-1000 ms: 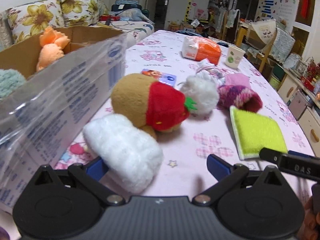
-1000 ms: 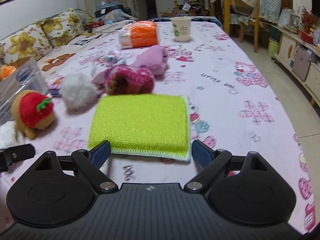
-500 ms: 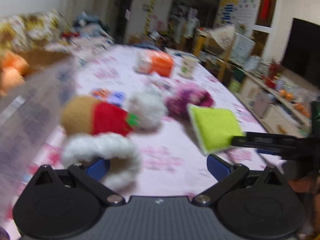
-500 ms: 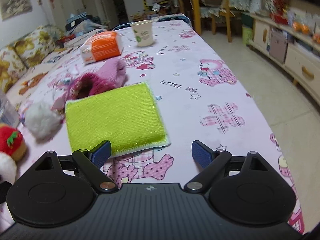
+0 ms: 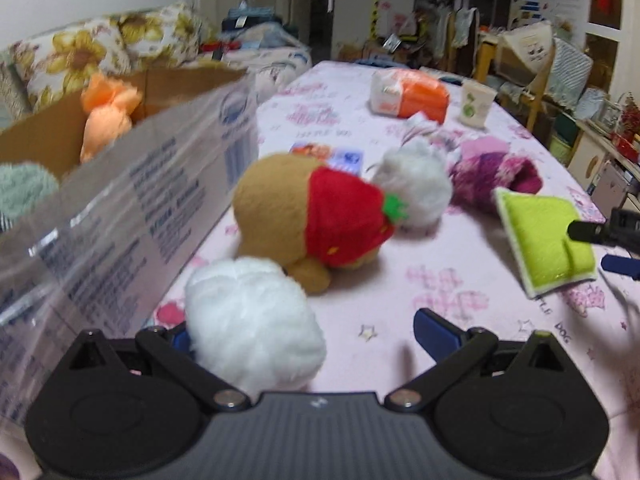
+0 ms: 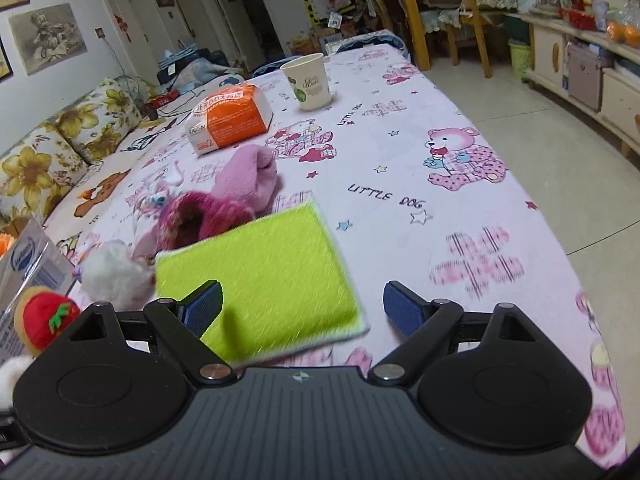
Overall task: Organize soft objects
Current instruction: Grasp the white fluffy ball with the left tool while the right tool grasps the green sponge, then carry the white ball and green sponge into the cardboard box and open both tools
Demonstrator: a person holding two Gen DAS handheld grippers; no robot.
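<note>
Right gripper [image 6: 302, 308] spread wide over green sponge [image 6: 264, 276], seemingly lining up a grab. Left gripper [image 5: 308, 330] spread too, white fluffy toy [image 5: 252, 320] against its left finger.

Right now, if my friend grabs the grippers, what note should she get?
Left gripper: open, white fluffy ball between its fingers, not squeezed.
Right gripper: open over the green sponge, its left finger above it.
Cardboard box already holds an orange plush and something teal.
Left on the table: strawberry plush, a second white ball, magenta knit, pink cloth.
</note>
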